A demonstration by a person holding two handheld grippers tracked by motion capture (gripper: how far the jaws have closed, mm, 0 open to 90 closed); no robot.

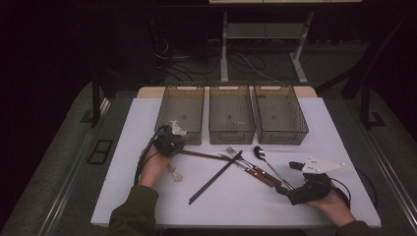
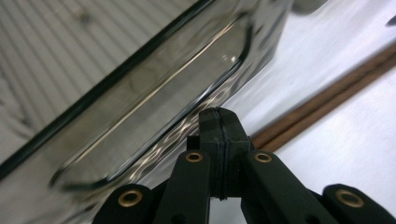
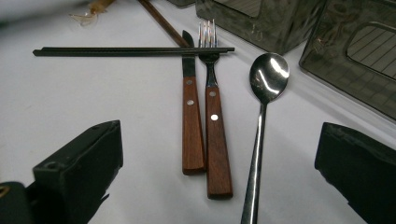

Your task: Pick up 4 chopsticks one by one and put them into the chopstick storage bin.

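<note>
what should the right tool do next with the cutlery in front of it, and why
Probably ease the right tool forward and a little across, so its open jaws straddle the shiny steel spoon's thin handle, then close. In the right gripper view the jaws stand wide apart and empty, with that handle lying between them, nearer than the wooden-handled knife and wooden-handled fork.

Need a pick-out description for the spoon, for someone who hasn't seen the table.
Start at the row of three smoky clear plastic bins at the back of the white table. In front of the right bin lies loose cutlery; the all-steel spoon is rightmost. Unlike the wooden-handled fork and knife beside it, it has a bare metal handle.
</note>
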